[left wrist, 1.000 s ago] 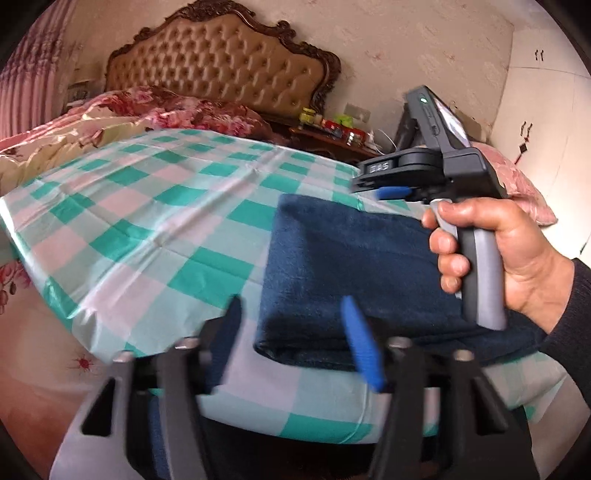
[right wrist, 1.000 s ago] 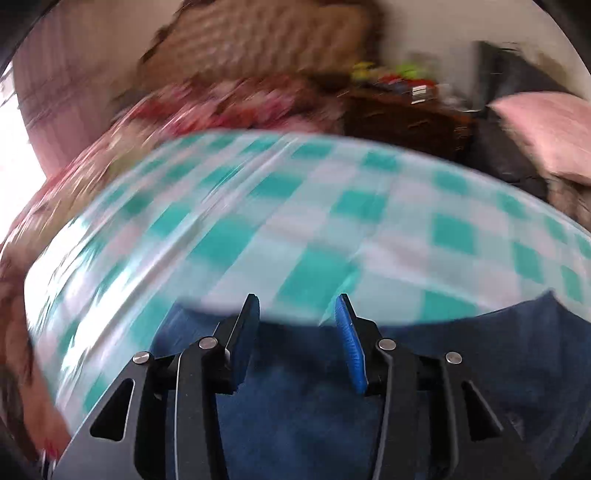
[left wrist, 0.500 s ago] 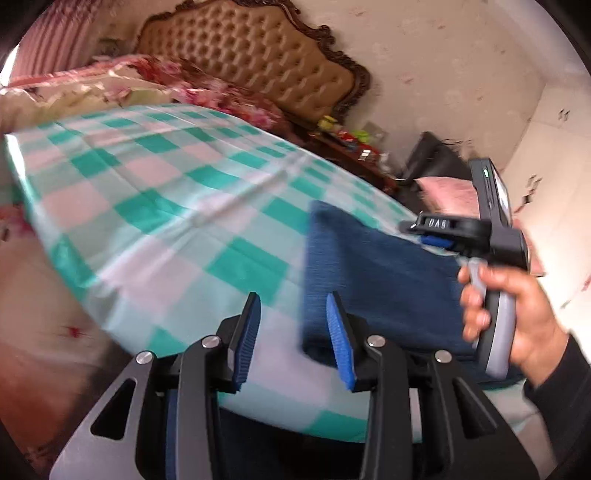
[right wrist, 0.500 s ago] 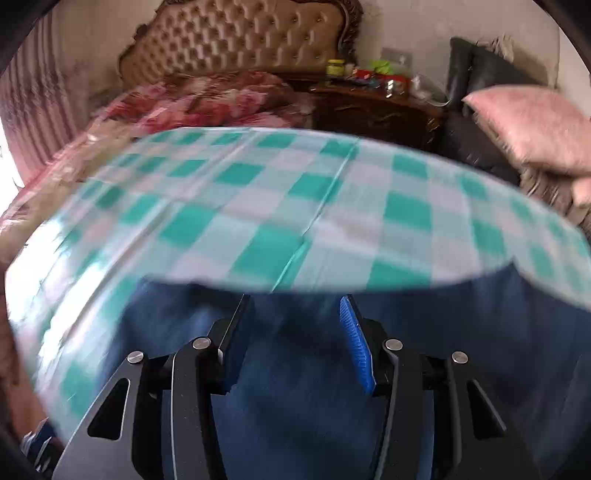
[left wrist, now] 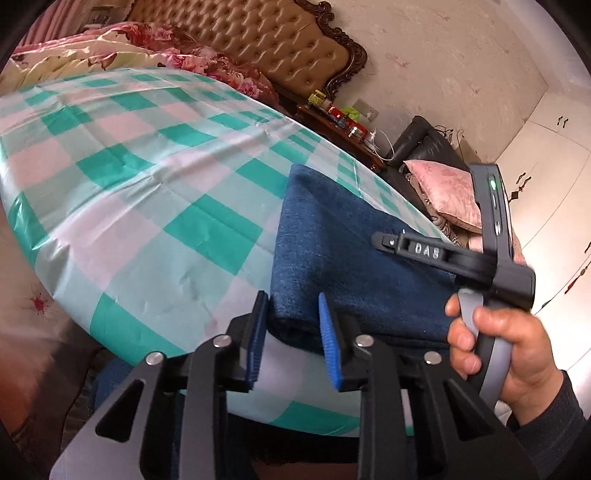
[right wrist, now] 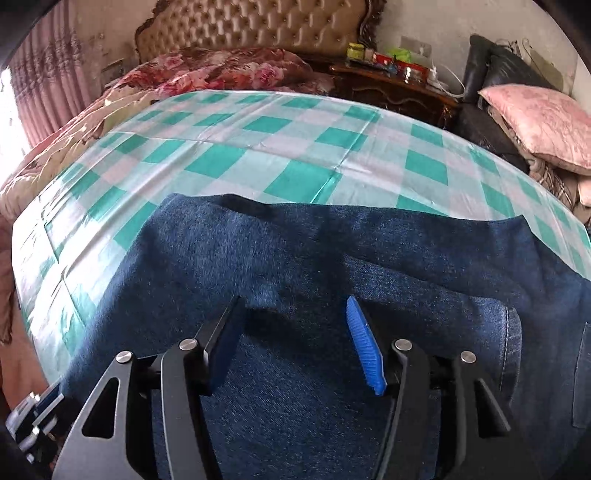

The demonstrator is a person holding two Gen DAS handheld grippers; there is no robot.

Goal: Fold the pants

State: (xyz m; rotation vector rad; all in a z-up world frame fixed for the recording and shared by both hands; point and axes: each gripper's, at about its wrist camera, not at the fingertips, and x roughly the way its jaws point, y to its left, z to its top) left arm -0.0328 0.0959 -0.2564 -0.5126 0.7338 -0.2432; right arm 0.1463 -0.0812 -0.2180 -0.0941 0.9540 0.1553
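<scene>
Lying folded on the checked cloth [left wrist: 122,177], the pants [left wrist: 332,258] sit near the cloth's front edge, dark blue denim, doubled over w/ a thick fold at the near corner. Cloth is teal-and-pale check, covering the bed.

Left gripper [left wrist: 291,339]: jaws have just been closing, and the near left corner of the pants sits between the blue pads. Left pad looks to be right at the fold's edge; can't tell if the right pad presses the fabric yet, a sliver of gap seems to show. So not a firm grasp as far as visible.

Right gripper [right wrist: 295,339]: seen from its own cam, pointed down over the pants, jaws have just been opening and stand wide apart. Denim fills the view beneath and between the fingers, but pads don't pinch it – released. In the left cam, the right hand [left wrist: 495,354] grips the tool's grey handle, w/ the tool's body over the right part of the pants.

A pocket seam w/ pale stitching shows at the right side of the right cam. Beyond the cloth: flowered bedding [right wrist: 221,74], tufted headboard [right wrist: 258,26], nightstand [right wrist: 391,85] w/ small items, pink pillow [right wrist: 539,122] at right.
</scene>
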